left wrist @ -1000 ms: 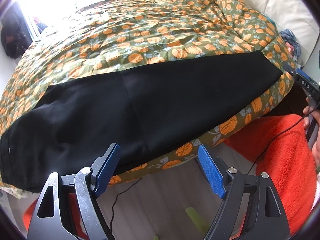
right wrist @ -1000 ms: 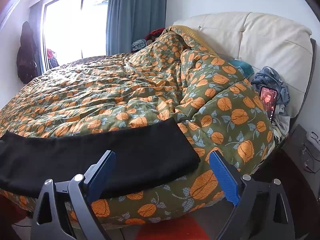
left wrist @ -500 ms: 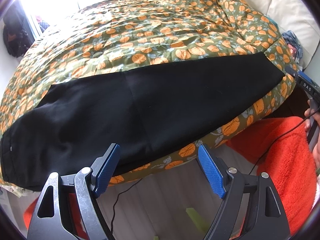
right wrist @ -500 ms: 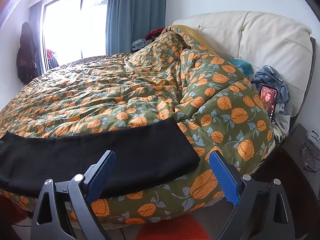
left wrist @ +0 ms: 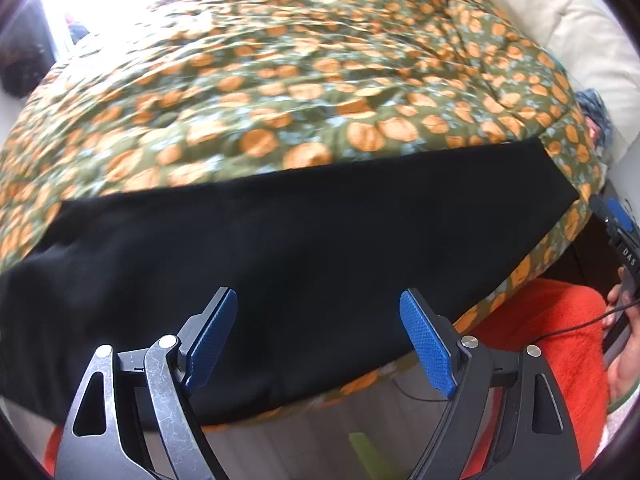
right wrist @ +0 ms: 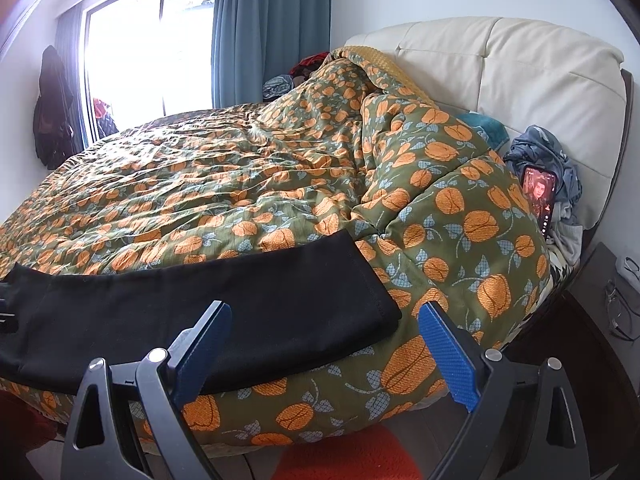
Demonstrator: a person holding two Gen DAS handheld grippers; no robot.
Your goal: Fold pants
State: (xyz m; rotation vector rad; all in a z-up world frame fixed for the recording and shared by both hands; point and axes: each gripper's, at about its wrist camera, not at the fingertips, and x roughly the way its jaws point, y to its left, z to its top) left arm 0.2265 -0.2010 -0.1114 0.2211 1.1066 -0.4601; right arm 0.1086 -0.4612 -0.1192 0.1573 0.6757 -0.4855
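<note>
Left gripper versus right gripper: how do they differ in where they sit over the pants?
The left gripper is over the wide middle of the black pants; the right gripper is at the narrow leg end. The left view is blurred, the right sharp. Both stand open, blue pads empty.

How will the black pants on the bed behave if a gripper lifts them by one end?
The black pants probably hang limp: they follow the curve of the quilt. They seem light, as they barely dent it. The cloth looks smooth, so a thin pinch may slip.
</note>
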